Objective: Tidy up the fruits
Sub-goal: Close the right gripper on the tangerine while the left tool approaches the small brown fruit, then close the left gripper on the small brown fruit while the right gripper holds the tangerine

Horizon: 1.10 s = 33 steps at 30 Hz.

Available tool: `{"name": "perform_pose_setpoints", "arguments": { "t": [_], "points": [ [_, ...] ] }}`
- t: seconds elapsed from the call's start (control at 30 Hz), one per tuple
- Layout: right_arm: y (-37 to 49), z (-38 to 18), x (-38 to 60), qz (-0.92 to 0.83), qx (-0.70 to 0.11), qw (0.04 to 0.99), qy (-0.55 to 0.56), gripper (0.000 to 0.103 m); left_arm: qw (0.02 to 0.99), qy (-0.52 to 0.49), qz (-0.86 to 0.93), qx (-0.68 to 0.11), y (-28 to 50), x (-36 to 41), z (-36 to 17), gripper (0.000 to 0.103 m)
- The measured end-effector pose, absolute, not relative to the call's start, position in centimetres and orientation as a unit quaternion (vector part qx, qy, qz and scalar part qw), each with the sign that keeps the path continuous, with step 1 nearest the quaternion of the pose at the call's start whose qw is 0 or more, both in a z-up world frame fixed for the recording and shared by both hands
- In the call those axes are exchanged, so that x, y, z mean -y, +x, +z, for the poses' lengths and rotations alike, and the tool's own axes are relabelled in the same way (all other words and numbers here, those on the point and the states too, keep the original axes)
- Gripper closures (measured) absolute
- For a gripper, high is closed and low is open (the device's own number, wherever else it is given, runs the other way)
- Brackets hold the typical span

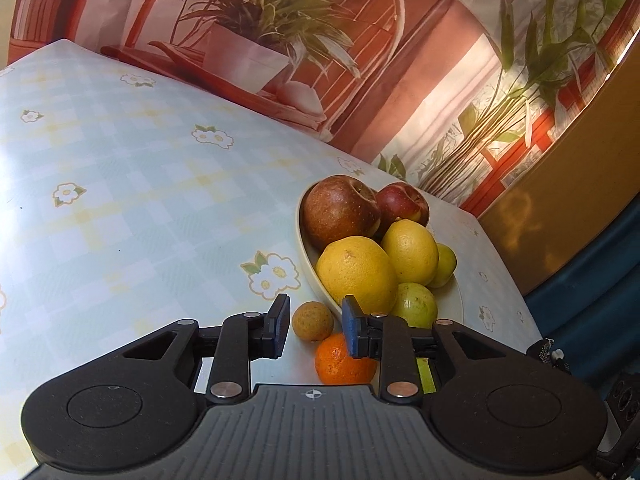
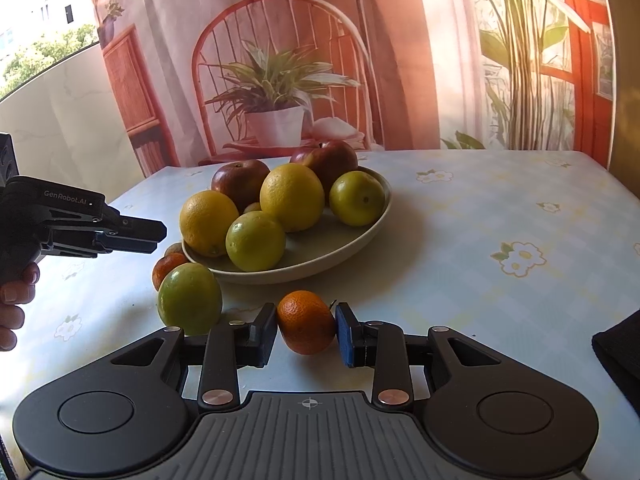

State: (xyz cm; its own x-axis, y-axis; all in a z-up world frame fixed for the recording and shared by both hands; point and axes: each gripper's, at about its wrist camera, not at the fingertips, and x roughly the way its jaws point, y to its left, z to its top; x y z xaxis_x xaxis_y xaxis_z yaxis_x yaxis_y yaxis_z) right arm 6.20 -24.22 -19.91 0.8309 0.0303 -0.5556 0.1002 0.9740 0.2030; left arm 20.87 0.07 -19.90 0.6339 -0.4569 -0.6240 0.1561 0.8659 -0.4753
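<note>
A cream bowl on the table holds two red apples, two yellow citrus and two green fruits. My right gripper is shut on a small mandarin just in front of the bowl. A loose green fruit and another mandarin lie left of the bowl. My left gripper is open above that mandarin and a small brown fruit. It also shows in the right wrist view. The bowl is just beyond it.
The table has a pale checked cloth with flowers. A printed backdrop of a chair and a potted plant hangs behind the table. The table's right edge drops off beside the bowl.
</note>
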Motion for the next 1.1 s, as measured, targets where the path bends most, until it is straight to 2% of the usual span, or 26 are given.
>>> {"name": "perform_pose_setpoints", "arguments": {
  "t": [0.2, 0.47, 0.5, 0.53, 0.6, 1.1],
  "points": [
    [6.3, -19.9, 24.3, -0.018, -0.292, 0.949, 0.115, 0.074, 0.885, -0.161, -0.174, -0.401, 21.2, 0.7, -20.6, 0.073],
    [6.4, -20.0, 24.4, -0.018, -0.293, 0.949, 0.116, 0.074, 0.874, -0.186, -0.185, -0.408, 21.8, 0.1, -21.1, 0.073],
    [6.4, -20.0, 24.5, -0.018, -0.293, 0.949, 0.117, 0.074, 0.872, -0.19, -0.188, -0.41, 21.9, 0.0, -21.2, 0.073],
    [6.4, -20.0, 24.5, -0.018, -0.293, 0.949, 0.118, 0.074, 0.87, -0.195, -0.189, -0.411, 21.9, -0.1, -21.3, 0.08],
    [6.4, -20.0, 24.5, -0.018, -0.293, 0.948, 0.119, 0.074, 0.872, -0.195, -0.185, -0.41, 21.8, -0.2, -21.3, 0.08],
    [6.3, -20.0, 24.5, -0.015, -0.291, 0.949, 0.119, 0.074, 0.896, -0.112, -0.129, -0.409, 17.2, -2.4, -20.0, 0.082]
  ]
}}
